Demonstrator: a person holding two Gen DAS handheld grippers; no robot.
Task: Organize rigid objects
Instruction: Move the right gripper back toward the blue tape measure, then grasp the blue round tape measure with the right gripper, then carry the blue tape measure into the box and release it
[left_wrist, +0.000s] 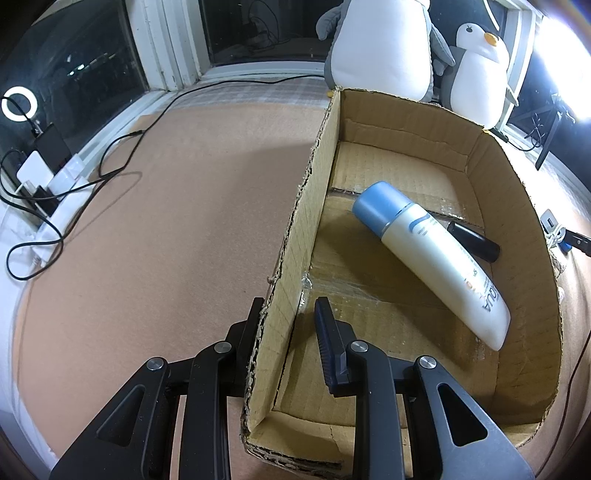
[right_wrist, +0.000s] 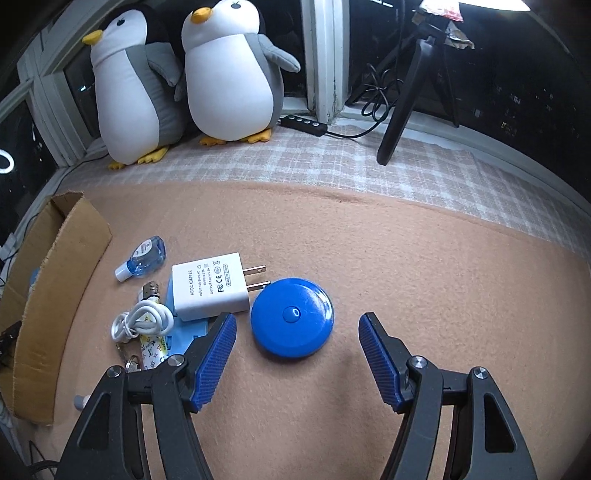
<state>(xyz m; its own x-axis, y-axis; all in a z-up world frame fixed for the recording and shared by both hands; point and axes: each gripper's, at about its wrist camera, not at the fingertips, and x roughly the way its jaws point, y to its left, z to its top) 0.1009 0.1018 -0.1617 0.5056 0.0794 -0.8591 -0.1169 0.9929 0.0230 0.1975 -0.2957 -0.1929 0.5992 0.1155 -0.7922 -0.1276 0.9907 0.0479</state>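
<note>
My left gripper (left_wrist: 288, 314) straddles the left wall of the cardboard box (left_wrist: 295, 236), one finger outside and one inside; a gap shows beside the wall. Inside the box lie a white bottle with a blue cap (left_wrist: 428, 254) and a black pen-like object (left_wrist: 474, 240). My right gripper (right_wrist: 297, 325) is open, its blue pads either side of a round blue disc (right_wrist: 291, 317) on the tan cloth. Left of the disc lie a white power adapter (right_wrist: 210, 288), a small blue sanitizer bottle (right_wrist: 142, 258), a coiled white cable (right_wrist: 142, 321) and a blue packet (right_wrist: 184, 332).
Two plush penguins (right_wrist: 184, 81) stand at the back by the window. A black tripod (right_wrist: 406, 92) stands at the back right. The box's outer wall (right_wrist: 55, 295) shows at the left in the right wrist view. Chargers and black cables (left_wrist: 55, 177) lie at the far left.
</note>
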